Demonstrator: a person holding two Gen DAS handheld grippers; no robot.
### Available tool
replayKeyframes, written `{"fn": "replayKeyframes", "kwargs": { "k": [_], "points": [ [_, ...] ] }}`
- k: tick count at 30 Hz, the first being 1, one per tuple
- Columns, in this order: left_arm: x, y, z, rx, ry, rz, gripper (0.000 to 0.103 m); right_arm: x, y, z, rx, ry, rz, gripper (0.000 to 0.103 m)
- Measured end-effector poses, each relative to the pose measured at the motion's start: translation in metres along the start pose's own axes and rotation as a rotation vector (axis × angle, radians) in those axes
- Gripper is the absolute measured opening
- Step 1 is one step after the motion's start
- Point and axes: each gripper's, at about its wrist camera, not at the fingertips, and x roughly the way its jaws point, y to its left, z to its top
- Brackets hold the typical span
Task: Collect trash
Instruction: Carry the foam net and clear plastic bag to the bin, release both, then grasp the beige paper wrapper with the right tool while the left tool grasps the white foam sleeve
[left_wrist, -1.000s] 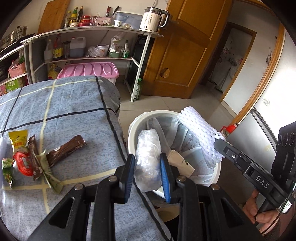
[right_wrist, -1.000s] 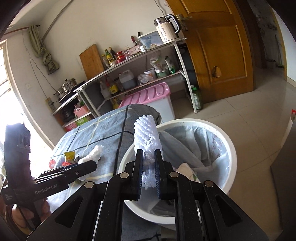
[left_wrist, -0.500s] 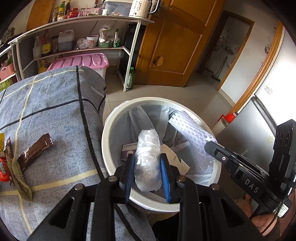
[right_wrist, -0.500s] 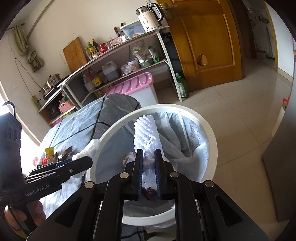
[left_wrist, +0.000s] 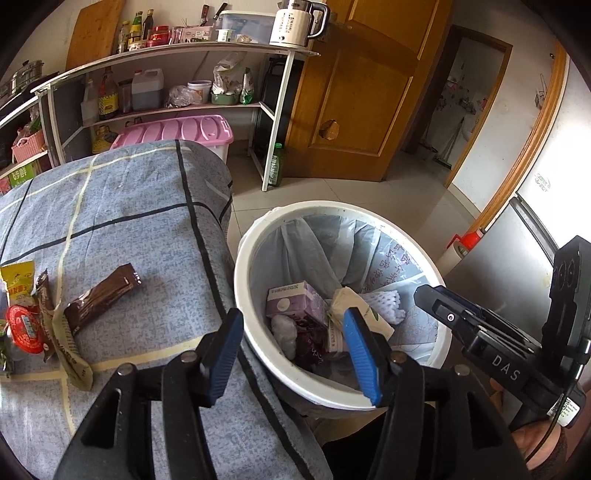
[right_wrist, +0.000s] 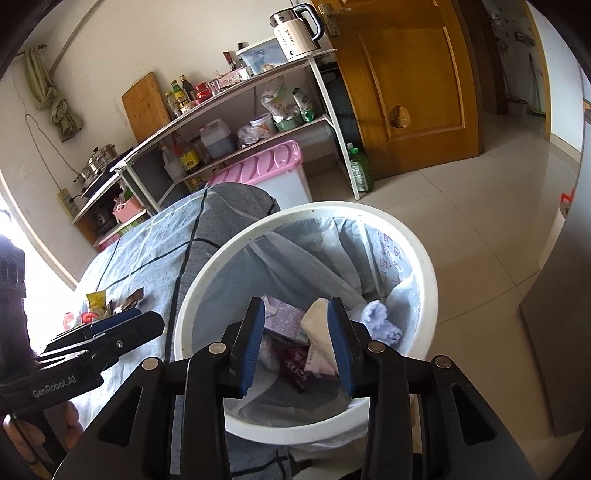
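Note:
A white bin (left_wrist: 243, 280) with a pale liner stands beside the cloth-covered table (left_wrist: 129, 221). Inside it lie a purple carton (left_wrist: 295, 302), a white foam net (left_wrist: 380, 302) and a crumpled clear plastic bag (left_wrist: 284, 328). My left gripper (left_wrist: 293, 354) hangs over the bin's near rim, its jaws opening with nothing between them. My right gripper (right_wrist: 295, 343) hovers above the bin (right_wrist: 424, 266), its jaws also opening and empty; the foam net (right_wrist: 380, 321) lies below it. On the table remain a brown wrapper (left_wrist: 99, 299), a red wrapper (left_wrist: 24, 328) and a yellow packet (left_wrist: 16, 280).
A white shelf rack (left_wrist: 273, 110) with bottles and a kettle (left_wrist: 291, 22) stands behind the table. A pink-lidded box (left_wrist: 173, 129) sits under it. A green bottle (left_wrist: 275, 170) stands on the tiled floor by a wooden door (left_wrist: 351, 92).
Both grippers have opened. The plastic bag has dropped from the left one and the foam net from the right one; both now lie in the bin.

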Motion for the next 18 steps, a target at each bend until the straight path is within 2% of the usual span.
{"fn": "replayKeyframes", "kwargs": {
  "k": [14,18],
  "points": [
    [-0.056,0.046,-0.013,-0.025,-0.119,0.118,0.059,-0.008,0.066,-0.011,-0.104,-0.034,0.066,0.038],
    [-0.070,0.069,-0.019,-0.065,-0.135,0.141,0.059,-0.004,0.090,-0.015,-0.139,-0.031,0.105,0.039]
  ]
}}
